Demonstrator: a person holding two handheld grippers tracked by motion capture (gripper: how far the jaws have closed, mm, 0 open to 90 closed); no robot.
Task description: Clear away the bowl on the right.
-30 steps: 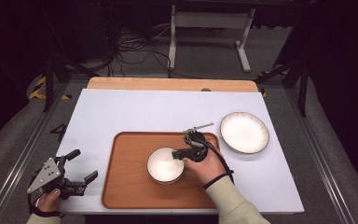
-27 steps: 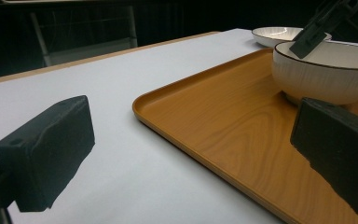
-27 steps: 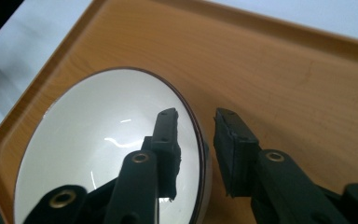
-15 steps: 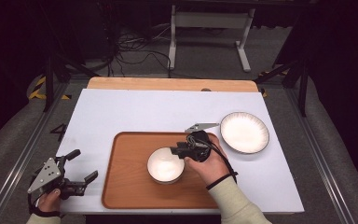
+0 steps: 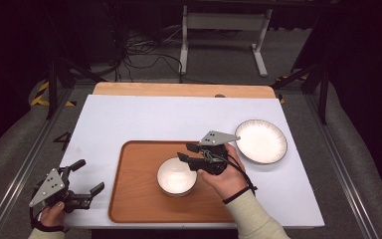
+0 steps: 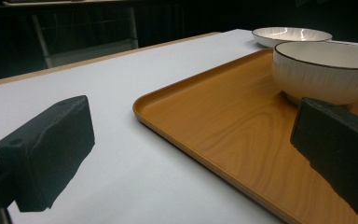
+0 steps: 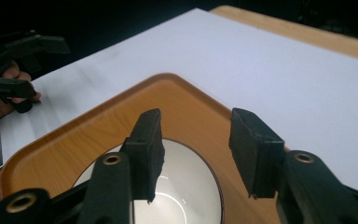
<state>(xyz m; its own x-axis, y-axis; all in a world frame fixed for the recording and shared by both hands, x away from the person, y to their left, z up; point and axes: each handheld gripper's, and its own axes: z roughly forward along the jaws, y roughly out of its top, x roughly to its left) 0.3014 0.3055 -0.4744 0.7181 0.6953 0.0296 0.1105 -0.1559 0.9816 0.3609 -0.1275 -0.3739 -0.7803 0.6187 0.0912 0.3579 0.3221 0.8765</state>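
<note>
A white bowl (image 5: 176, 177) with a dark rim stands on the wooden tray (image 5: 139, 199). My right gripper (image 5: 185, 152) hovers open over the bowl's right rim. In the right gripper view the bowl (image 7: 177, 191) lies just under the right gripper (image 7: 198, 154): one jaw is above the bowl's inside, the other beyond its rim, and nothing is held. My left gripper (image 5: 87, 177) rests open near the table's front left corner, apart from the tray. In the left gripper view the left gripper (image 6: 191, 158) faces the tray (image 6: 214, 121) and the bowl (image 6: 326, 70).
A white ribbed plate (image 5: 261, 141) lies on the white table cover (image 5: 154, 119) just right of the tray; the plate (image 6: 291, 35) sits behind the bowl in the left gripper view. A wooden strip (image 5: 179, 89) edges the table's far side. Beyond are dark floor, cables and a desk frame.
The right hand has shifted slightly right and turned over the bowl's rim. The bowl, the plate and the left gripper have stayed where they were.
</note>
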